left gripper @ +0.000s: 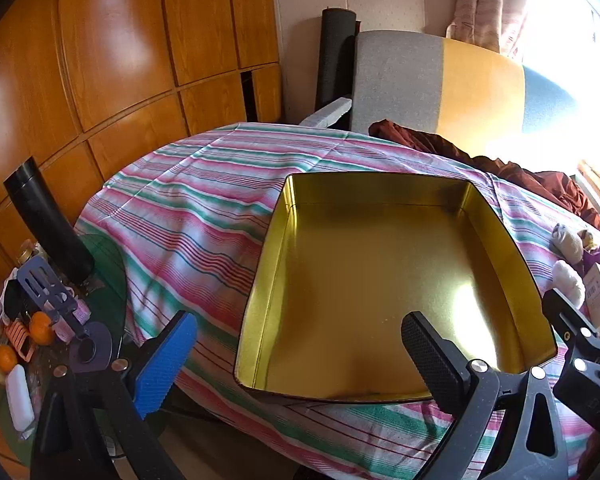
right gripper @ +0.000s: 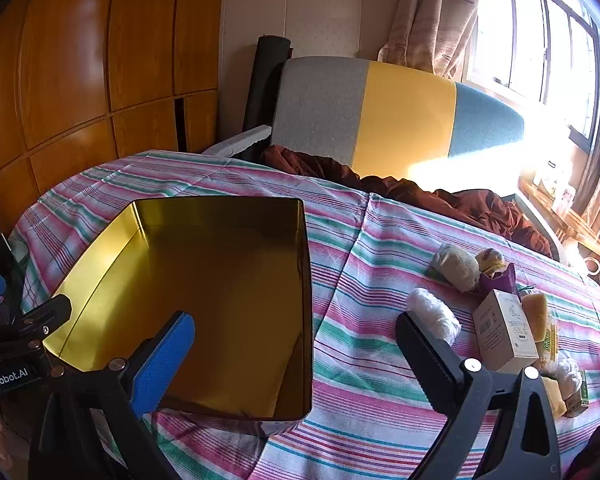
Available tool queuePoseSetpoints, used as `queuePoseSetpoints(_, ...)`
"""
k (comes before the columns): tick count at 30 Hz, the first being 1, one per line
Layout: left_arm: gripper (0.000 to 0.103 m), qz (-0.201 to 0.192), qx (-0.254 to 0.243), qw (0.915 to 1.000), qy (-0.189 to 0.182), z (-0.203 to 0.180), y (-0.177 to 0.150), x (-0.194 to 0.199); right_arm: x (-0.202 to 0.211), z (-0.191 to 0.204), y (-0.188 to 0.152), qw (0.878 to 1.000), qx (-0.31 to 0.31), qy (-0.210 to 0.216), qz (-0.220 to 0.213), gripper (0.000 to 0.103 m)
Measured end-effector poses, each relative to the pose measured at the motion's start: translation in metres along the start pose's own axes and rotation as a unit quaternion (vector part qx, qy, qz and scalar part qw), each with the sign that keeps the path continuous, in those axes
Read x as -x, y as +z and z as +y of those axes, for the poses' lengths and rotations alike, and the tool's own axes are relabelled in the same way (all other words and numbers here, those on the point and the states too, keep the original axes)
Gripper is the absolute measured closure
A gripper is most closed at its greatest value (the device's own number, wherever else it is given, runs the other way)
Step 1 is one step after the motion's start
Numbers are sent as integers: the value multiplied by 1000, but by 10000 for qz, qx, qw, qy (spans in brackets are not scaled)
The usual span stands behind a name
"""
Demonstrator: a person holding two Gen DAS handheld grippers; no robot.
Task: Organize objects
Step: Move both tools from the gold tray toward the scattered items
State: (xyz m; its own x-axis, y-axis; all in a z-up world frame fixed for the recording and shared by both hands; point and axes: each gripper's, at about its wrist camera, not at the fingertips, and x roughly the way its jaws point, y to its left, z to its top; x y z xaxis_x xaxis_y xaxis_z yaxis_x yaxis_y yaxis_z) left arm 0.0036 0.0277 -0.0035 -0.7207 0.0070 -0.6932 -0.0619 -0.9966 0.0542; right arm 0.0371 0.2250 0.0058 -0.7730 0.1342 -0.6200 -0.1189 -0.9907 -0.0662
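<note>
Both grippers gape wide, holding nothing. The white fluffy roll (right gripper: 434, 314) lies just beyond the right gripper (right gripper: 296, 360), nearer than the left gripper (left gripper: 300, 360), which hovers over the empty square gold tin (left gripper: 380, 280).

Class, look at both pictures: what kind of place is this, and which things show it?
Probably a room in a home: a striped cloth covering a table, wooden cupboard doors, and a curtained window.

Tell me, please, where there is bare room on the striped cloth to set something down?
The striped cloth lies bare between the gold tin and the rolled socks. The tin is empty too. It is crowded around the cardboard box.
</note>
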Motion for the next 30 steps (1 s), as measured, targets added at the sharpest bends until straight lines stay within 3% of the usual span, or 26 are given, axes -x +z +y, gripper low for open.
queuePoseSetpoints(7, 0, 79, -33, 9991, -414, -8, -1, -3, -3, -10, -1, 9999, -36, 30, 111, 1)
queuePoseSetpoints(17, 0, 162, -106, 9973, -701, -16, -3, -10, -2, -40, 2, 9991, -336, -211, 121, 1)
queuePoseSetpoints(30, 0, 117, -351, 9935, -1081, -34, 2, -10, -6, -153, -1, 9872, -1282, -856, 419, 1)
